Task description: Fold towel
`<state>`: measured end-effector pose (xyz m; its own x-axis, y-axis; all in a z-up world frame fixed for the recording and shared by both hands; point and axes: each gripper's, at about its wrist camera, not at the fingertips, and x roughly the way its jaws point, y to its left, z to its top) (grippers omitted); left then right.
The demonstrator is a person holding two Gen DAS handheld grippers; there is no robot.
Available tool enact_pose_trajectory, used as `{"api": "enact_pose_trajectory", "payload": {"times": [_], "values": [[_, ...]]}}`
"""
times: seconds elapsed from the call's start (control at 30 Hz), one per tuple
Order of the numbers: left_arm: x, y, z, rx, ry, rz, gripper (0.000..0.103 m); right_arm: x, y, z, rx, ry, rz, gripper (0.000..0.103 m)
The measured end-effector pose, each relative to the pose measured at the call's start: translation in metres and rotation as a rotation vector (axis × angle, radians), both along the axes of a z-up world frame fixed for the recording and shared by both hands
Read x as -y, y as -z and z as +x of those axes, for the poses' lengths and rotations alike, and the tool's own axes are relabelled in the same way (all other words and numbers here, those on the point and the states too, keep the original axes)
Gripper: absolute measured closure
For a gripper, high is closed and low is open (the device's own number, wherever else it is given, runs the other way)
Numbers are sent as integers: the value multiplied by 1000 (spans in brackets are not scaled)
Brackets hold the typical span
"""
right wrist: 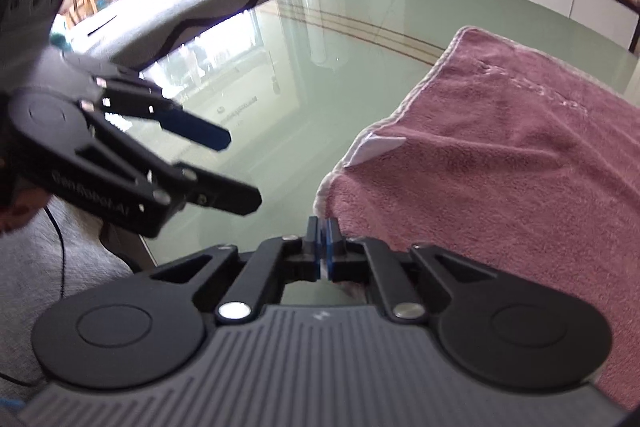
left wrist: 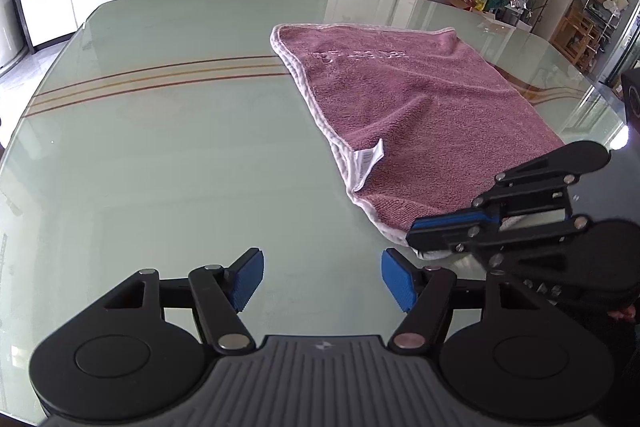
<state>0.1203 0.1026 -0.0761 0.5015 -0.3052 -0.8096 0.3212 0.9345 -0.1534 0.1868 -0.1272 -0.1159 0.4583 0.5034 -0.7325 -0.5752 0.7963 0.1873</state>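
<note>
Left gripper (left wrist: 322, 277) is hanging over bare glass table (left wrist: 180, 155), jaws spread wide, nothing between the blue pads, towel well off to its right. Risk here: it is sitting idle beside the cloth, so if the fold starts one-handed the far side is going to drag and skew.

Pink towel (left wrist: 420, 115) is lying on the table's right half, already doubled by the look of the stacked white hems, care tag (left wrist: 370, 157) flipped up on the left edge, a few soft ridges running across the pile. Those ridges are going to get locked into the next fold if nobody flattens them.

Right gripper (left wrist: 416, 231) is sitting at the towel's near corner, pads pressed together. In the right wrist view the pads (right wrist: 323, 239) are meeting right at the hem, but whether any cloth is actually caught is hard to say, probably only a sliver of edge. If it is pinching just the top layer or nothing, lifting is going to peel the layers apart or slip off, and the glass gives no friction to hold the rest in place.
</note>
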Motion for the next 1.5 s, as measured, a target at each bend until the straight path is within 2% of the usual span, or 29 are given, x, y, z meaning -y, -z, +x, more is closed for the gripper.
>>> {"api": "enact_pose_trajectory", "payload": {"times": [0.17, 0.27, 0.3, 0.37, 0.4, 0.63, 0.8, 0.83, 0.87, 0.97, 1.17, 1.37, 1.5], "values": [[7, 4, 0, -22, 28, -8, 34, 18, -7, 7, -18, 60, 56, 100], [16, 6, 1, -32, 57, -4, 34, 21, -6, 5, -17, 53, 45, 98], [18, 6, 1, -32, 63, 3, 34, 22, -6, 2, -7, 43, 35, 94], [20, 5, 1, -21, 67, 26, 34, 22, -6, -3, 0, 33, 31, 70], [18, 4, 1, -18, 61, 23, 34, 20, -6, -5, 2, 17, 27, 69], [-1, -1, 4, -19, -11, 9, 34, -5, 2, -14, 31, -101, -19, 69], [-6, -2, 3, -17, -25, -4, 33, -25, 12, -18, 83, -124, -128, 72], [-6, -2, 3, -18, -21, -5, 33, -24, 12, -17, 74, -115, -126, 76], [-5, -2, 3, -20, -16, -5, 33, -23, 11, -15, 65, -98, -126, 86], [-2, 0, 3, -22, 1, -5, 32, -10, 9, -5, 3, -52, -60, 98], [7, 2, 5, -30, 33, 1, 32, 15, 6, 5, -75, 21, 61, 99], [21, 5, 13, -29, 59, 6, 32, 25, 1, 5, -69, 43, 85, 99], [28, 7, 19, -26, 69, 53, 32, 29, -1, 3, -40, 42, 74, 97]]}}
